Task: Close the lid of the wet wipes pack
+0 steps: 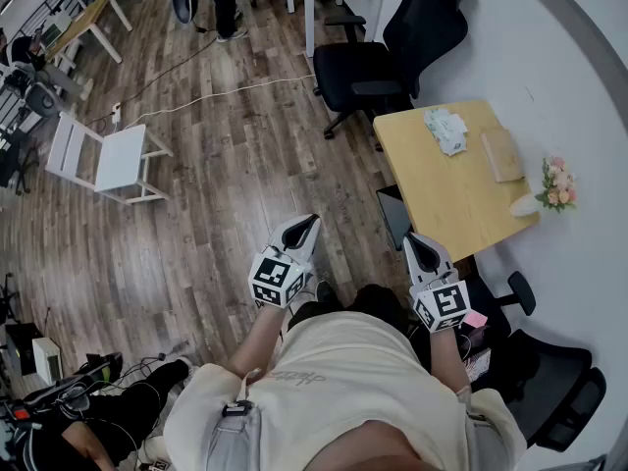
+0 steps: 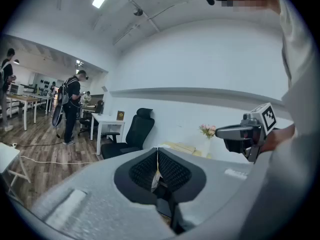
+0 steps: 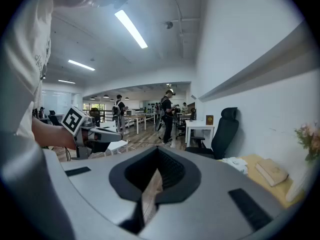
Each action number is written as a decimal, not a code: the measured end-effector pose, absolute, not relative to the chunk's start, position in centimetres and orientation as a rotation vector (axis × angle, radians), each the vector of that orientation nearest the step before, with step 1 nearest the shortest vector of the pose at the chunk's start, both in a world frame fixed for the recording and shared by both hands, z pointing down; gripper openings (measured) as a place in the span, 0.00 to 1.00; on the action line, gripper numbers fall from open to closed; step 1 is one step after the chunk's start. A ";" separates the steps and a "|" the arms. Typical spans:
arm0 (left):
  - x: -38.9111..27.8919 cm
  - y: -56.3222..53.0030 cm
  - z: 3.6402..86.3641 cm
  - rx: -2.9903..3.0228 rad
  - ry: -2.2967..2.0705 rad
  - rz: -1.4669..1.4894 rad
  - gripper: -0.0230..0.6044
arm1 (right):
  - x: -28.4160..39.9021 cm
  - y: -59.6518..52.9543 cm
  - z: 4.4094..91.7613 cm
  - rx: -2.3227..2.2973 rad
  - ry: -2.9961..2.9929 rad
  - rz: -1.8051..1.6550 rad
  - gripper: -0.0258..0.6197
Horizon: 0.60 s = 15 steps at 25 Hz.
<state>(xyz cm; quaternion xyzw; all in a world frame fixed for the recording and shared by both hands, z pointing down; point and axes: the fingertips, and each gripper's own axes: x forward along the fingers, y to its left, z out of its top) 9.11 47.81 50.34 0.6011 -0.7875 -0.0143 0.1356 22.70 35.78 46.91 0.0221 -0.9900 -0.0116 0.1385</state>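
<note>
The wet wipes pack (image 1: 446,129) is a whitish, crumpled packet on the far part of the light wooden table (image 1: 442,189). In the right gripper view the wet wipes pack (image 3: 235,165) shows small on the table; I cannot tell how its lid stands. Both grippers are held close to the person's body, well short of the table. My left gripper (image 1: 312,220) hangs over the wood floor, jaws together and empty. My right gripper (image 1: 411,238) is near the table's near corner, jaws also together and empty. The closed left gripper (image 2: 157,151) and right gripper (image 3: 158,151) each fill their own view.
A tan flat box (image 1: 502,153) and a small vase of flowers (image 1: 556,184) lie on the table by the white wall. A black office chair (image 1: 388,52) stands beyond the table, another chair (image 1: 549,400) behind at right. A white chair (image 1: 108,155) and a floor cable (image 1: 226,91) lie left.
</note>
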 end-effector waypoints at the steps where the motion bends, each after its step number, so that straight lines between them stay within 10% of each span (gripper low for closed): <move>1: 9.0 47.6 50.1 1.748 -2.284 -0.052 0.07 | 22.5 35.5 47.0 0.063 -2.859 -0.040 0.04; 15: 2.5 45.0 51.9 1.633 -2.328 -0.035 0.07 | 14.4 30.6 49.8 -0.053 -2.843 0.019 0.04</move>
